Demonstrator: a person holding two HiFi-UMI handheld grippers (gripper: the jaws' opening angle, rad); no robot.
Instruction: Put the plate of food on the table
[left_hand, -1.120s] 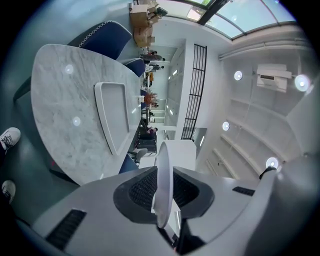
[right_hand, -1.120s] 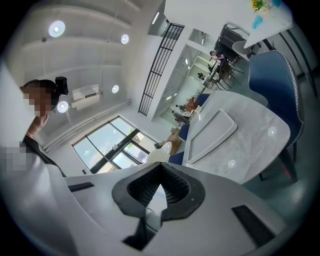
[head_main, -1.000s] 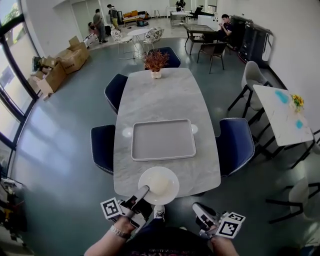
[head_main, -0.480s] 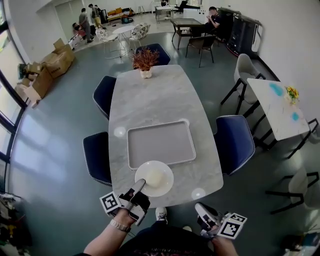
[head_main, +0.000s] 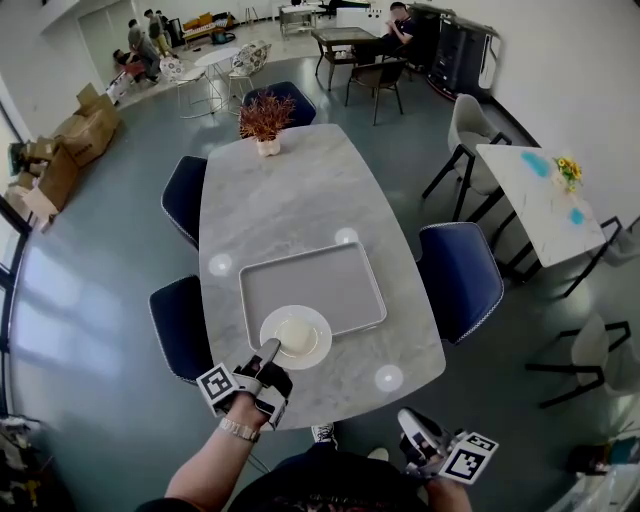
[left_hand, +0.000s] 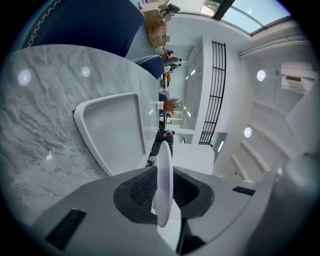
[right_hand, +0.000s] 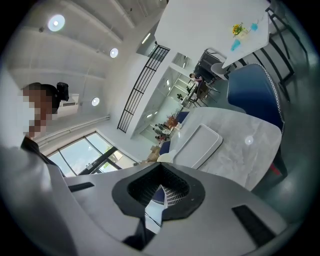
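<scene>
A white plate (head_main: 318, 346) with a pale mound of food (head_main: 297, 335) is over the near edge of the grey tray (head_main: 330, 284) on the marble table (head_main: 290, 190). My left gripper (head_main: 270, 350) is shut on the plate's near rim. The left gripper view shows that rim (left_hand: 164, 170) edge-on, pinched between the dark pads (left_hand: 140, 190), with the tray (left_hand: 112, 127) ahead. Whether the plate rests on the tray or hangs just above it, I cannot tell. My right gripper (head_main: 412, 428) is low at the bottom right, off the table, shut and empty.
A potted dry plant (head_main: 265, 120) stands at the table's far end. Blue chairs flank the table at the right (head_main: 460, 280) and the left (head_main: 180, 320). A white side table (head_main: 535, 195) is further right. Cardboard boxes (head_main: 70, 140) and people are at the back.
The left gripper has carried the plate forward, from the table's near edge to over the tray's near edge. The right gripper stays low at the bottom right.
</scene>
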